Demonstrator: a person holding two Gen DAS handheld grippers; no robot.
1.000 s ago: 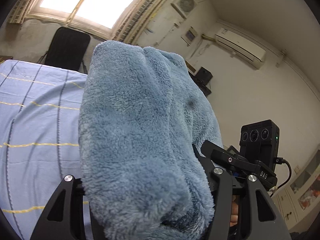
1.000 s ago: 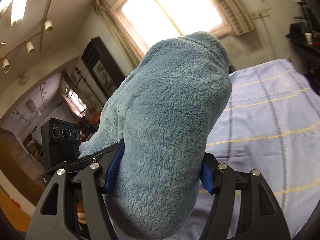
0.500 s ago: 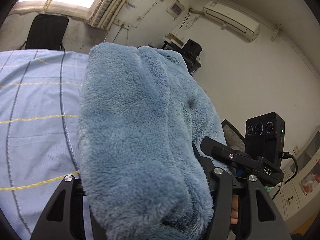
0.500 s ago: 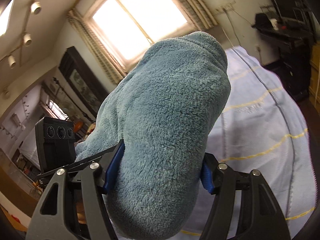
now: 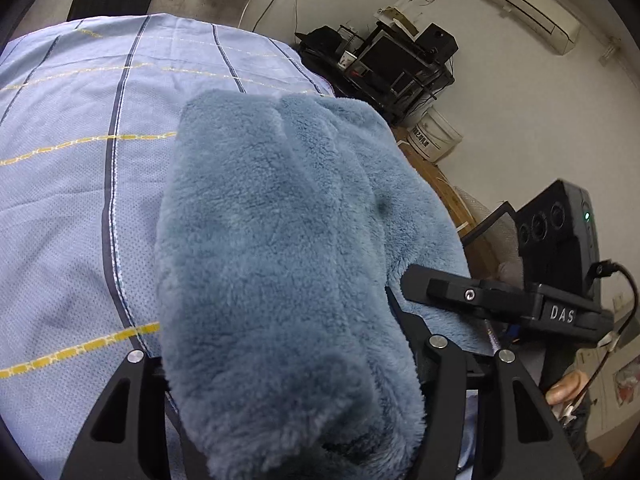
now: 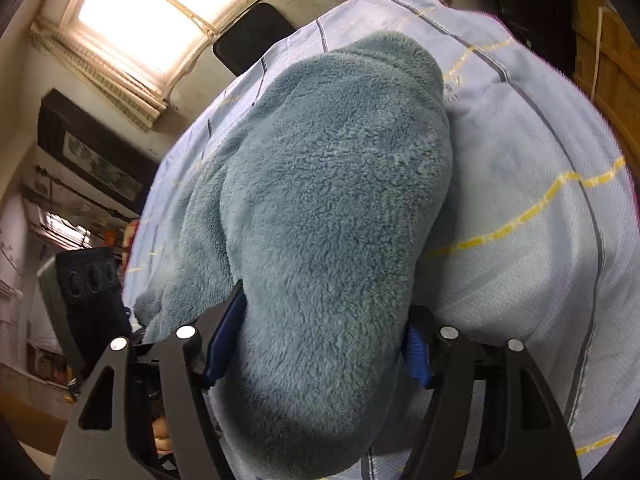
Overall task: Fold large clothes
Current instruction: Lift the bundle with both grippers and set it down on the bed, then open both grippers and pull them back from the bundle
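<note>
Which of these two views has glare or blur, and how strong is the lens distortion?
Right wrist view: the window is blown out white, and the left edge looks slightly smeared. Left wrist view: evenly lit, no glare, fleece garment sharp. Both: strong fisheye curve, bending the striped bedsheet, with dark vignetted corners.

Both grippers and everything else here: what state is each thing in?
Left gripper: shut on fleece.
Right gripper: shut on fleece.
Fleece: bunched, held at two spots over the sheet.
Sheet: spread flat.
Window: bright with daylight.
Tracker light: lit green.
</note>
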